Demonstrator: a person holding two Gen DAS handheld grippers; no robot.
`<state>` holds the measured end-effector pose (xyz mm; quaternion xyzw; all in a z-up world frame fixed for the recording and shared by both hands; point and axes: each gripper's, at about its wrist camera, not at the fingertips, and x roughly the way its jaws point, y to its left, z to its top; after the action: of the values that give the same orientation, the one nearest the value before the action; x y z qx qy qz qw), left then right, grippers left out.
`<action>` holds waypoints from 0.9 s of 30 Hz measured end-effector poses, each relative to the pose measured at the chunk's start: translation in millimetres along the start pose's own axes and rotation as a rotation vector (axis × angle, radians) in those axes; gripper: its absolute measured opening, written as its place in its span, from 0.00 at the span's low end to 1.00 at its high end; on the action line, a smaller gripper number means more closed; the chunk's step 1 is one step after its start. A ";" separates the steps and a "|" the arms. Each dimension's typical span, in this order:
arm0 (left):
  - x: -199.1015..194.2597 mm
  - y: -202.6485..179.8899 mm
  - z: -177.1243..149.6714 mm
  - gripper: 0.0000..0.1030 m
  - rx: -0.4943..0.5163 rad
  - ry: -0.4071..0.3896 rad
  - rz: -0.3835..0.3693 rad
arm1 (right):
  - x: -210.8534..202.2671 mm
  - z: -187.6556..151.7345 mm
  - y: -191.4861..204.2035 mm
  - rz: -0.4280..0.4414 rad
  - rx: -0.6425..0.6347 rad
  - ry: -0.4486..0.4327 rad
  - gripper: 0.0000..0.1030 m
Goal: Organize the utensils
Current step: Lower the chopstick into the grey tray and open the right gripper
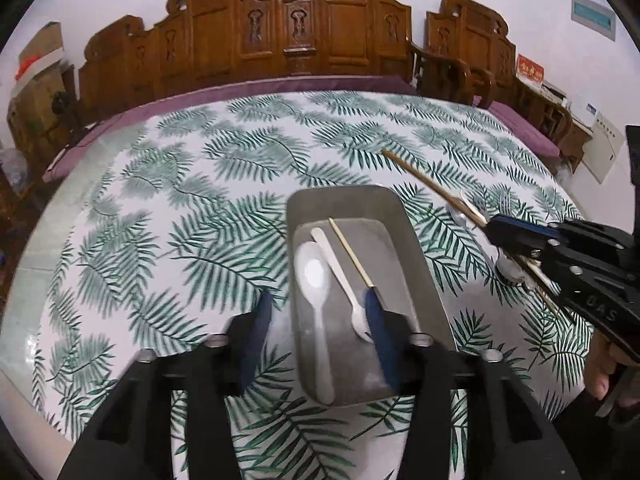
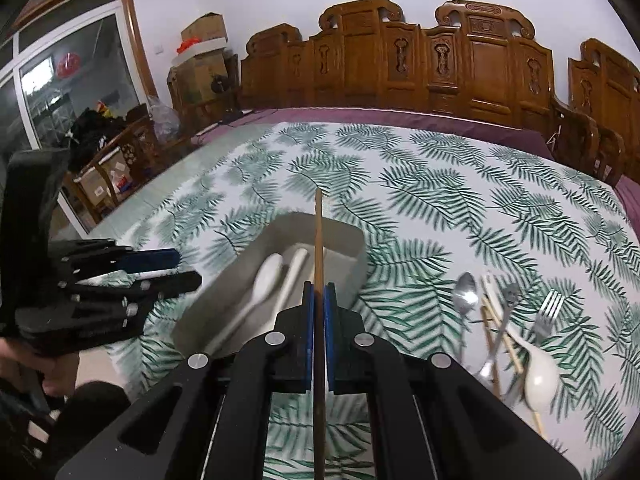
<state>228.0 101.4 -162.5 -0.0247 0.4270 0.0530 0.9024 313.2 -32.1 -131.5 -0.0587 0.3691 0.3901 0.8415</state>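
Wood: one brown chopstick (image 2: 318, 240), clamped between the blue pads of my right fingers (image 2: 319, 292), which are closed tight on it. Its long axis runs straight out ahead of the fingers, tip forward, passing above the tray (image 2: 352, 260) in the right wrist view.

Grey tray, oblong, on the leaf-print bench (image 1: 180, 200). Contents: one white spoon (image 1: 316, 292), one pale flat-handled utensil (image 1: 340, 272), one light chopstick (image 1: 350, 252), all lying roughly along the tray's length.

My left fingers (image 1: 318, 312) are spread wide and hold nothing. One pad hangs over the tray's near right part, the other sits outside the tray's left wall. Whether either touches the tray, I cannot tell.

Loose pile (image 2: 508, 328) on the bench, well to the right of the tray: metal spoon (image 2: 465, 292), fork (image 2: 550, 312), large white spoon (image 2: 540, 376), further chopsticks and metal pieces crossed over one another.

Relation that governs the next move, as I judge it: the tray lies ahead and slightly left of my right fingers, and the held chopstick crosses the tray at an angle to its length. The right hand has the piece and is the one placed to deliver it; turning the chopstick parallel to the light one would let it drop in flat.
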 end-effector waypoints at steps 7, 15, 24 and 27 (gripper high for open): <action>-19.5 18.5 -3.1 0.81 -0.019 -0.038 0.025 | 21.7 6.2 18.5 0.005 0.022 0.036 0.06; -32.2 40.4 -13.0 0.82 -0.043 -0.039 0.042 | 55.2 1.9 25.7 -0.006 0.079 0.106 0.06; -37.6 59.2 -15.2 0.82 -0.083 -0.048 0.038 | 95.4 1.8 30.7 -0.030 0.148 0.165 0.06; -41.0 60.9 -15.2 0.82 -0.083 -0.055 0.039 | 105.6 -1.0 30.3 -0.028 0.177 0.183 0.06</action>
<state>183.4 157.5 -140.4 -0.0523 0.3999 0.0886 0.9108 336.1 53.2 -196.9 -0.0246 0.4764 0.3373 0.8116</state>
